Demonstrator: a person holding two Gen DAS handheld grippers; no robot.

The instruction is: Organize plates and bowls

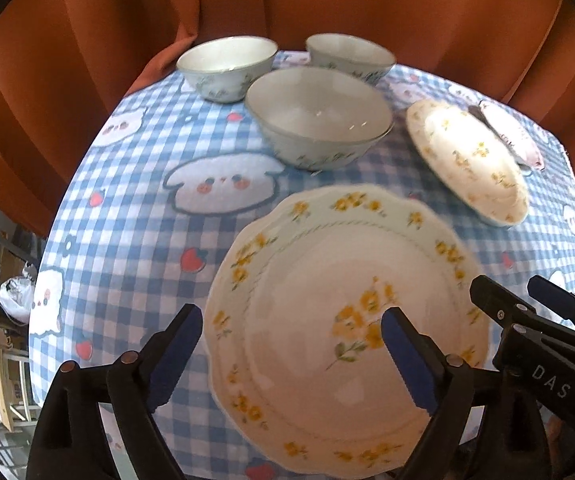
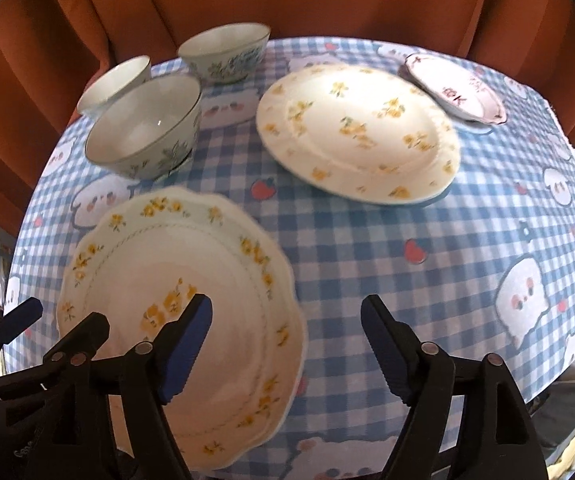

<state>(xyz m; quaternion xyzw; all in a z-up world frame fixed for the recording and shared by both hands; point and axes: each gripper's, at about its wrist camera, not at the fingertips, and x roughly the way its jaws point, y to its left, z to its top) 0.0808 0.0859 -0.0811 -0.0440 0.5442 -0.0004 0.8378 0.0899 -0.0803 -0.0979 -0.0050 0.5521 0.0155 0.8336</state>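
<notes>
Scalloped glossy plate [image 1: 327,320] flat on checked cloth [image 1: 127,240]; bowls [image 1: 319,120] round.

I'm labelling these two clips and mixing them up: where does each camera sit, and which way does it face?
Left wrist: on the left gripper, looking steeply down at the scalloped plate; its open fingers and the right gripper's tips show.
Right wrist: on the right gripper, facing down over the tablecloth; its open fingers and the left gripper's tip show.
Shared: scalloped plate, round plate, three bowls.
</notes>
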